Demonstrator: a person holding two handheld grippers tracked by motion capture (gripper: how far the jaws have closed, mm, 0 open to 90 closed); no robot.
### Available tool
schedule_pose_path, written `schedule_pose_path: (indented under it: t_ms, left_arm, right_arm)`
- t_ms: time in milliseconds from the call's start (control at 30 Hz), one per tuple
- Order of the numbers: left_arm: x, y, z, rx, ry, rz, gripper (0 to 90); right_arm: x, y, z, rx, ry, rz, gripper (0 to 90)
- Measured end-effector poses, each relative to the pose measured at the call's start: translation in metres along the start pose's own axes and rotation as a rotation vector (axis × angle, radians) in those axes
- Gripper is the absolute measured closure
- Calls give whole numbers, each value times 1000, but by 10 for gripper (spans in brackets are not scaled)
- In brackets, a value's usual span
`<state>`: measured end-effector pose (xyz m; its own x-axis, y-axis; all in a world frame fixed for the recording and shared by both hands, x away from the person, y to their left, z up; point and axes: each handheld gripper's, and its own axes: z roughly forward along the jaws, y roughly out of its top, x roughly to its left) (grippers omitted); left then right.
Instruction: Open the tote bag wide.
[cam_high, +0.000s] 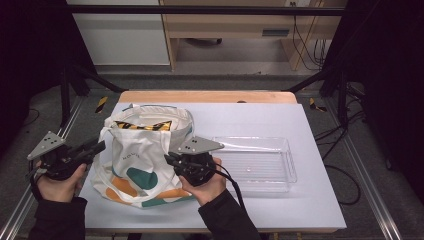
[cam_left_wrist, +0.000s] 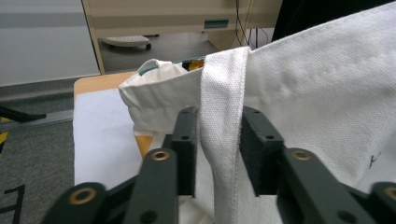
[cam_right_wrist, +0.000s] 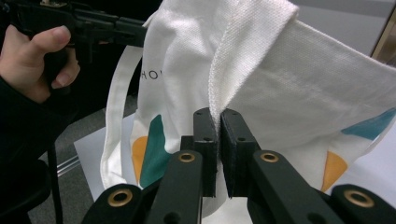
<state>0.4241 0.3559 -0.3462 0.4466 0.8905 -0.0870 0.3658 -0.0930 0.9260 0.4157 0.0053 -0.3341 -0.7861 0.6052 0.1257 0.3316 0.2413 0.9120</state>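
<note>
White canvas is what I have in both claws: a cream tote bag (cam_high: 145, 155) printed with teal and orange shapes stands slumped on the pale grey mat (cam_high: 300, 210), toward its left half, mouth open to the ceiling. Inside the mouth I can see something striped yellow and black (cam_high: 142, 125), but I cannot tell what it is.

My left gripper (cam_left_wrist: 219, 144) has its jaws on either side of a woven handle strap (cam_left_wrist: 222, 116) at the bag's left rim; the strap runs upright between them, and they look closed onto it, though the pads sit slightly wider than the webbing. My right gripper (cam_right_wrist: 218, 140) has its jaws nearly pressed together, pinching the thin edge of the fabric at the bag's right side, where a second strap (cam_right_wrist: 247, 51) folds over the top.

So the bag lies between my two hands, its long axis running left to right from one claw to the other, with the opening above and between them. I judge the next move turns on that: drawing the hands apart or lifting together would spread or raise the mouth evenly. A clear plastic tray (cam_high: 257, 162) sits just beside the right gripper, to its right.

Dark lettering on the bag's front is partly readable: "HO" in the right gripper view, the rest hidden by a fold.
</note>
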Motion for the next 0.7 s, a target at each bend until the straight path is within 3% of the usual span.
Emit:
schedule_pose_path:
  t_ms: [33,67,200,433,700]
  left_arm:
    - [0,0,0,1,-2,1,724]
    - [-1,-1,0,4,-7,3,800]
    - [-4,-3,-1,15,-16,15,864]
    - [-13,-12,-9,7,-32,27,874]
    - [-15,-25,-17,3,-31,32,875]
  right_arm:
    - [0,-2,0,2,3,2,855]
    - [0,-6,1,7,7,8,855]
    - [-2,-13,2,13,11,15,853]
    - [-5,-27,5,23,9,36,820]
    - [-6,-33,7,23,22,49,752]
